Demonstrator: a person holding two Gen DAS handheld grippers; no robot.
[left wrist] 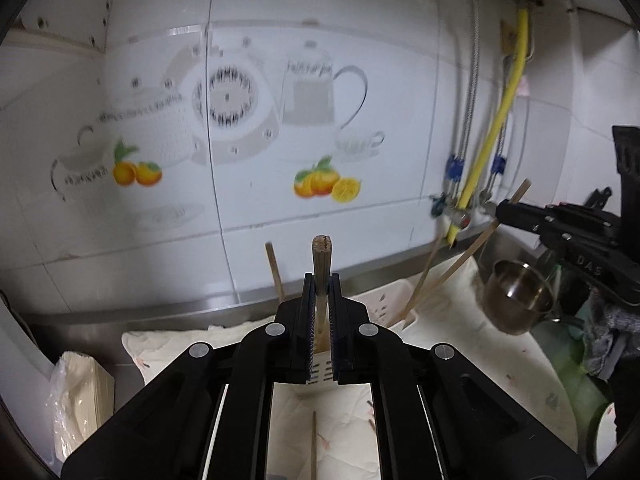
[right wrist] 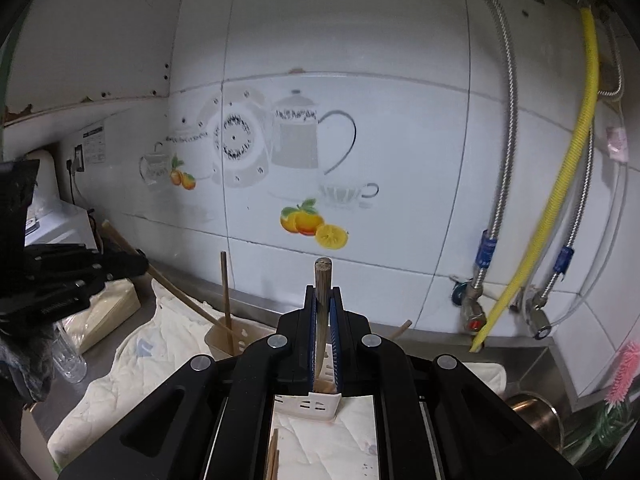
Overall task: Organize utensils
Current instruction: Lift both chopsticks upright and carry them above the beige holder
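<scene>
White cloth (right wrist: pixel 120 376) on steel counter, tiled wall (right wrist: pixel 360 40), both grippers' fingers clamped on chopsticks.

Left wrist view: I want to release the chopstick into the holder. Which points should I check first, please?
1. Left gripper shut on left chopstick: ok.
2. Right gripper shut on right chopstick: ok.
3. Slotted holder below the left fingers: ok.
4. Left chopstick's lower tip inside holder: cannot tell, fingers hide it.
5. No chopstick left on cloth: not ok, loose chopstick lies there.
</scene>
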